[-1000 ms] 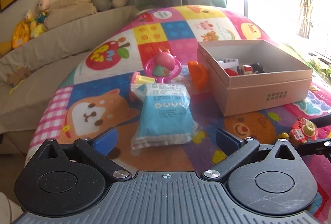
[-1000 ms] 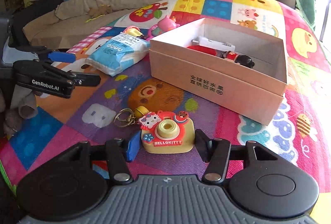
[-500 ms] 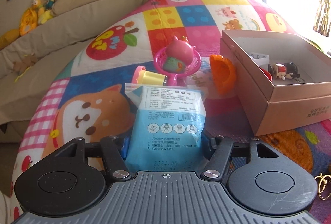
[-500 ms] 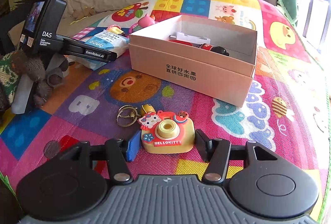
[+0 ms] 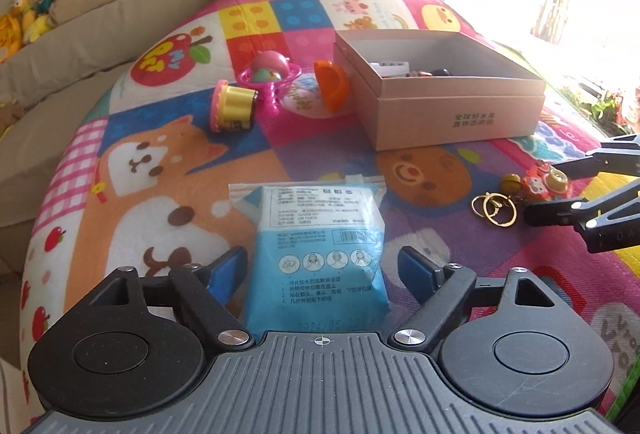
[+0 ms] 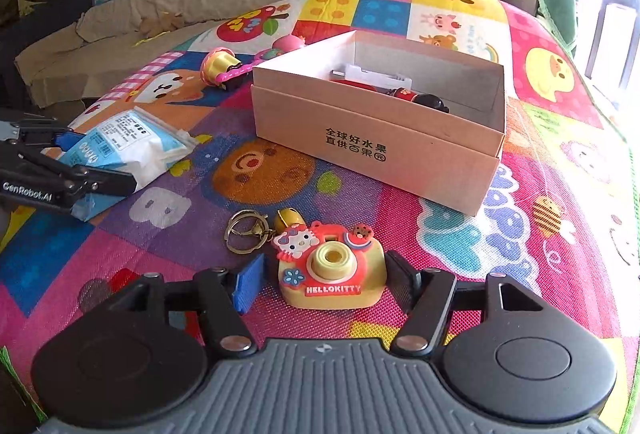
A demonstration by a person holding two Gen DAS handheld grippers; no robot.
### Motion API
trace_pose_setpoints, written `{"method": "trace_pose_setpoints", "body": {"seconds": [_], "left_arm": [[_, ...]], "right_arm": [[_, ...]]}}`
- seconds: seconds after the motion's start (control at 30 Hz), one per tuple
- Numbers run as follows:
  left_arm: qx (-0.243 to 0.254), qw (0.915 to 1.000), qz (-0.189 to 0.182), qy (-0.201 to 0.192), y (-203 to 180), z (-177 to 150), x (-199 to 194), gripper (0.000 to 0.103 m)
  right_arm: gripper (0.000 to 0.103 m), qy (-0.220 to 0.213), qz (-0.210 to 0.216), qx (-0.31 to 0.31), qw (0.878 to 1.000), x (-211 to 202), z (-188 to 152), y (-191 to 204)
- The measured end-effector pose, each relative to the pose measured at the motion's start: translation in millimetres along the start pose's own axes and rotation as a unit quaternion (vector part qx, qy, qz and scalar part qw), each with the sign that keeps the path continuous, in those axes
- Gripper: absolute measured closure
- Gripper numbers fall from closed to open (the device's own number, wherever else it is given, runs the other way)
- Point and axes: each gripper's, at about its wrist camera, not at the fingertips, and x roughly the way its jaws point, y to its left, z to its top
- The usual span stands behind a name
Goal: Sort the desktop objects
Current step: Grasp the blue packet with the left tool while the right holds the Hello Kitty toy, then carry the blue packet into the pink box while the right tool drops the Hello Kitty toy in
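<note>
A blue and white packet (image 5: 316,234) lies flat on the colourful play mat, between the fingers of my left gripper (image 5: 320,266). Its jaws are opening, with a gap showing on each side of the packet. From the right wrist view, the packet (image 6: 132,141) and the left gripper (image 6: 92,159) sit at the far left. A Hello Kitty camera keychain (image 6: 332,270) rests on the mat between the pads of my right gripper (image 6: 324,280). These jaws are opening too and stand clear of the toy. An open pink cardboard box (image 6: 360,137) stands beyond it.
A yellow and pink toy (image 5: 232,105), a pink rattle toy (image 5: 272,73) and an orange piece (image 5: 330,85) lie left of the box (image 5: 440,113). Small items sit inside the box. A beige sofa with plush toys runs behind the mat.
The left gripper closed on the packet, pulled it back from the toys to the near part of the mat, then let go. The right jaws widened slightly around the camera keychain.
</note>
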Motion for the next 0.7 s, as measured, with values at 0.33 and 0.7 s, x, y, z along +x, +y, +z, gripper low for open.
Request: {"method": "trace_pose_setpoints", "body": {"seconds": [0.33, 0.7], "left_arm": [[-0.020, 0.9996, 0.017, -0.004, 1.7, 11.9, 8.9, 0.042], [0.062, 0.9819, -0.022, -0.178, -47.0, 130.7, -25.5, 0.042]], "right_arm": [[0.047, 0.011, -0.008, 0.004, 1.000, -11.8, 2.3, 2.9], [0.047, -0.138, -0.058, 0.031, 0.988, -127.1, 98.6, -44.8]]}}
